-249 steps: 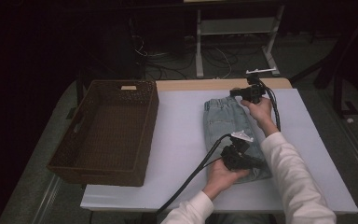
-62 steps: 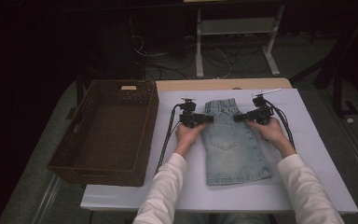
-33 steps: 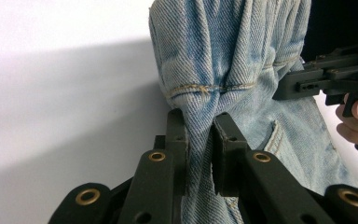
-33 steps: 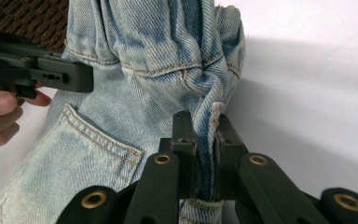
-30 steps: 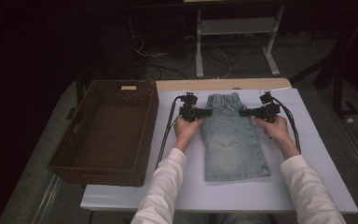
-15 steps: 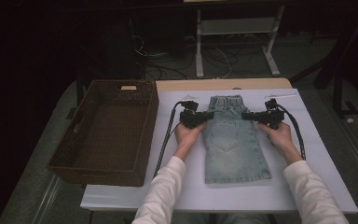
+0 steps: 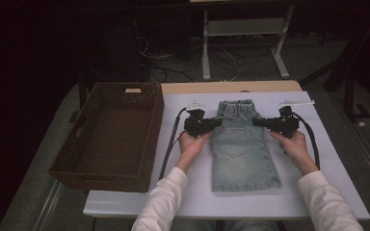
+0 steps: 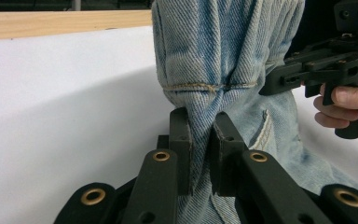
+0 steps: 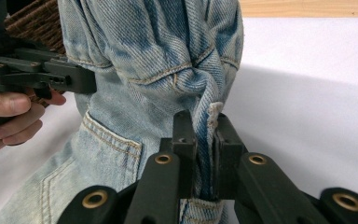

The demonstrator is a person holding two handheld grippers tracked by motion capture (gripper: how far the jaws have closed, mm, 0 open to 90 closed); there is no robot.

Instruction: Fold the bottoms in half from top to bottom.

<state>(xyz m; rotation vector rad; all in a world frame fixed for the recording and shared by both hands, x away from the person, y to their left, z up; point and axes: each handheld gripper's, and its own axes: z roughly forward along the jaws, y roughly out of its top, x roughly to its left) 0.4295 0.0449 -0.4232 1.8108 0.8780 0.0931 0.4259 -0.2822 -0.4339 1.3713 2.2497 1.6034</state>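
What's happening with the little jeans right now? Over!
Left hand-held gripper and right hand-held gripper both clamped on the denim shorts, one each side below the waistband. Shorts spread on the white table. Wicker basket waits at left. Nothing blocking.

Looks like a lab / data-capture bench, not a home; dark room w/ one lit work table [image 7: 318,192] under a plain white cover, bare wood edge at 12 o'clock; loose cables [image 7: 221,60] tangled on the floor behind it, approx 12 o'clock; white metal stand frame [image 7: 243,33] w/ splayed feet at 12-1 o'clock; grey floor around the table; staged props laid out neatly: wicker basket [image 7: 111,139] at 9 o'clock, denim garment [image 7: 241,149] centred; no household furniture visible.
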